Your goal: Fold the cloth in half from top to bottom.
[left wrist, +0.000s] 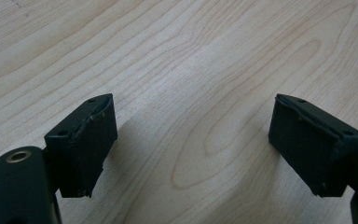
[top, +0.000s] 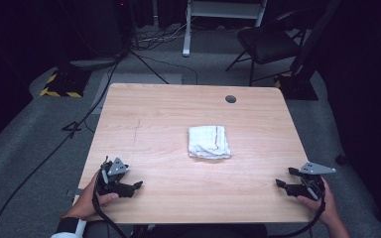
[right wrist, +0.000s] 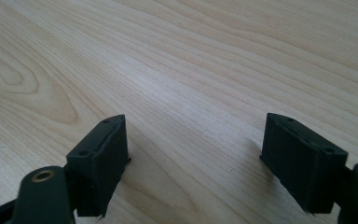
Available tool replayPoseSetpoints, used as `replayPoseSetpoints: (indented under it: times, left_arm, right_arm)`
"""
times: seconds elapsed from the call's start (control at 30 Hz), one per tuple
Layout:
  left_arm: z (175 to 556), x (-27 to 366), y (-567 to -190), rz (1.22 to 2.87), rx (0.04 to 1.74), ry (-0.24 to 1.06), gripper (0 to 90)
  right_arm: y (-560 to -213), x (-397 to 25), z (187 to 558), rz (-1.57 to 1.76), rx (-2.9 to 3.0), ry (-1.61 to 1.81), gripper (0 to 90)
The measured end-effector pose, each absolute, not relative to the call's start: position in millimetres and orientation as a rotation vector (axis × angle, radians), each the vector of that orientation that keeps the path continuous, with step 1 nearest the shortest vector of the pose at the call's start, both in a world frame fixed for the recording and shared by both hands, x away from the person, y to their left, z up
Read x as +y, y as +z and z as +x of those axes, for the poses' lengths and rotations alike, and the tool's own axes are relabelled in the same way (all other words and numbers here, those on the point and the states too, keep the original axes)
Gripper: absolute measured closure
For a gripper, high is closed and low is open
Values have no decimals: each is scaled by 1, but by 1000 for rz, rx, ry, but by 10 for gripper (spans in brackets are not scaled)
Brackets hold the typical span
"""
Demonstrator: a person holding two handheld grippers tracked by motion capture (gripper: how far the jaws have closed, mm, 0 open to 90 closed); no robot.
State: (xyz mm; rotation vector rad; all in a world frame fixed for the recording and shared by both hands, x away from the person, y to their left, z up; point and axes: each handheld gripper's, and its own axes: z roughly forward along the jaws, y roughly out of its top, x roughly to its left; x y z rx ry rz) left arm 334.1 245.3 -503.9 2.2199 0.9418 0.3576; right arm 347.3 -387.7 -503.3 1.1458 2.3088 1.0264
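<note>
A folded white towel (top: 209, 142) lies near the middle of the light wooden table (top: 168, 109). My left gripper (top: 138, 186) rests near the table's front left, held by a hand, well apart from the towel. Its jaws stand wide apart over bare wood, left gripper (left wrist: 191, 144) open and holding nothing. My right gripper (top: 282, 177) sits near the front right edge, also held by a hand. In its own view the right gripper (right wrist: 193, 158) is open over bare wood, with nothing between the jaws.
A round cable hole (top: 230, 99) sits near the table's far edge. Beyond the table stand a black chair (top: 268, 42) and a white frame leg (top: 187, 29). Cables (top: 94, 106) trail across the grey floor at the left.
</note>
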Motion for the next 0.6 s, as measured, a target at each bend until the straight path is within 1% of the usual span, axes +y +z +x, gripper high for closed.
replayPoseSetpoints:
  times: [0.6]
  left_arm:
    - [335, 246, -504, 2223, 938, 355, 151]
  right_arm:
    - [-503, -388, 348, 1143, 2310, 1026, 228]
